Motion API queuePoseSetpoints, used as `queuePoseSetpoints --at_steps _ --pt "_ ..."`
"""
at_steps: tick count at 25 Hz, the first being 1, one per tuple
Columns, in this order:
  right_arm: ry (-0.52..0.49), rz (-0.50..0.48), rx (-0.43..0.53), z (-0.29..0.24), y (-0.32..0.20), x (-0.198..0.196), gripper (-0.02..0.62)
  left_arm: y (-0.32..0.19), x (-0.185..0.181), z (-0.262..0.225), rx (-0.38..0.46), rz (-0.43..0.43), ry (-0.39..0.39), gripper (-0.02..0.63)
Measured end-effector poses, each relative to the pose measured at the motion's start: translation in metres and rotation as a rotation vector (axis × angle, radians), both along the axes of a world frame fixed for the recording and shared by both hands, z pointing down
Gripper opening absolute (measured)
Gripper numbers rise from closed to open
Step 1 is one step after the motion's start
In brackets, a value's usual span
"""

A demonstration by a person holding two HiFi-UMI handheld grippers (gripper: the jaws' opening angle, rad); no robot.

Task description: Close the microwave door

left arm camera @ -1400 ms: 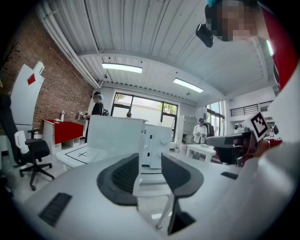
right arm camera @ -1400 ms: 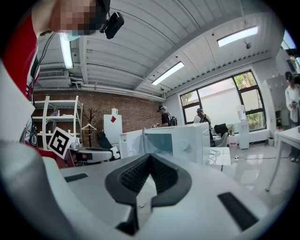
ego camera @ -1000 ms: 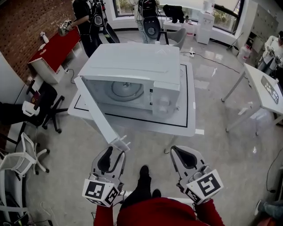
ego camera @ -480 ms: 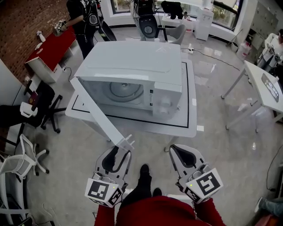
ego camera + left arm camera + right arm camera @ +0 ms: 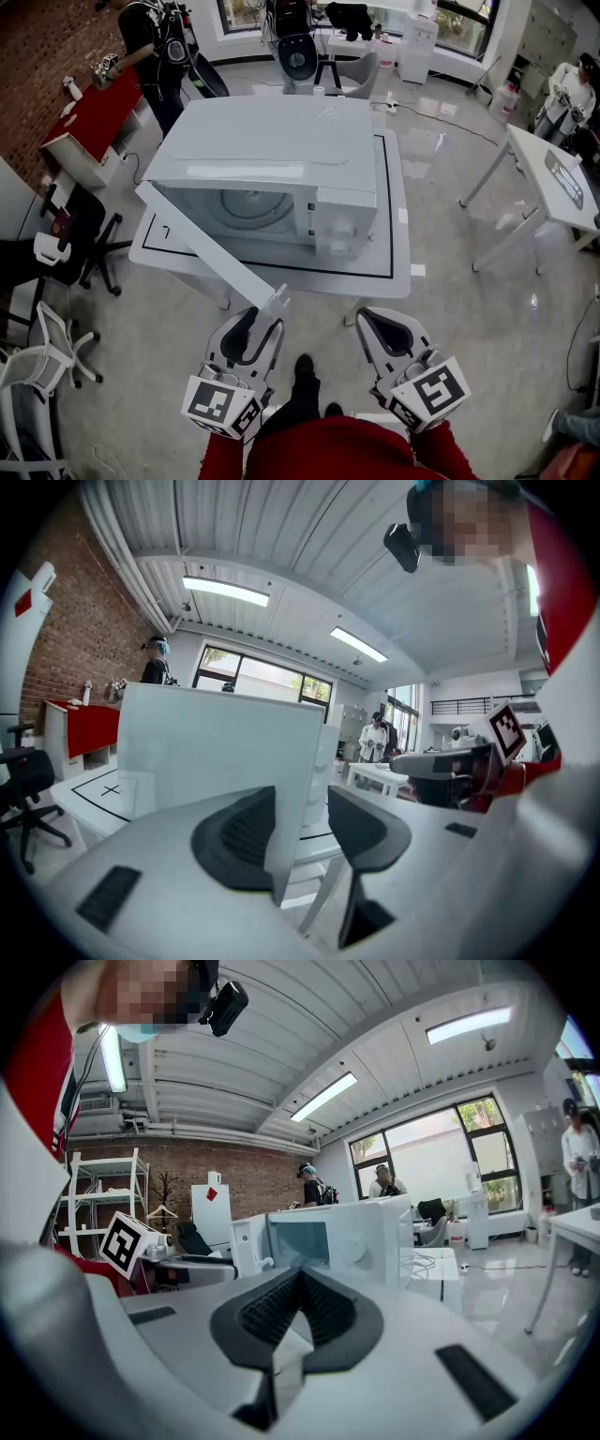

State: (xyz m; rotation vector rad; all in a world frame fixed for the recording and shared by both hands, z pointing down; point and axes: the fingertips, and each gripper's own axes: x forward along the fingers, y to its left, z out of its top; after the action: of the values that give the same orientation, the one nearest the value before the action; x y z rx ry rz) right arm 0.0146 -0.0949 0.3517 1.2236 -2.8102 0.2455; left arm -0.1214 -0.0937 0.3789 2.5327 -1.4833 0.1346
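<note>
Microwave door (image 5: 211, 251) stands wide open, slanting out past the table (image 5: 401, 246) front toward the left gripper (image 5: 261, 323). It bars the straight way from the left into the microwave (image 5: 281, 150) mouth. Door's free edge sits between the parted left fingers (image 5: 239, 836), seemingly against one, gap at the other. Right of the door: bare floor (image 5: 469, 328) from the right gripper (image 5: 373, 319) up to the table. Chairs (image 5: 80, 234) crowd the floor at left. Second table (image 5: 553, 183) well apart at right.

Red desk (image 5: 98, 111), black office chair (image 5: 82, 230), white table at right (image 5: 555, 183), brick wall (image 5: 33, 56)
</note>
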Motion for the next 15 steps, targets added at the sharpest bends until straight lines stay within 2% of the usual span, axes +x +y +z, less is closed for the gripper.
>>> queuePoseSetpoints --at_steps 2,10,15 --pt "-0.007 0.003 0.024 -0.004 -0.004 -0.001 0.014 -0.004 0.002 0.0 0.0 0.014 0.001 0.184" --pt "0.003 0.022 0.025 -0.001 -0.013 -0.007 0.014 -0.021 0.01 0.004 0.001 0.088 -0.007 0.183" --pt "0.006 0.048 0.025 0.0 -0.019 -0.004 0.014 -0.035 0.018 0.004 0.001 0.115 0.014 0.175"
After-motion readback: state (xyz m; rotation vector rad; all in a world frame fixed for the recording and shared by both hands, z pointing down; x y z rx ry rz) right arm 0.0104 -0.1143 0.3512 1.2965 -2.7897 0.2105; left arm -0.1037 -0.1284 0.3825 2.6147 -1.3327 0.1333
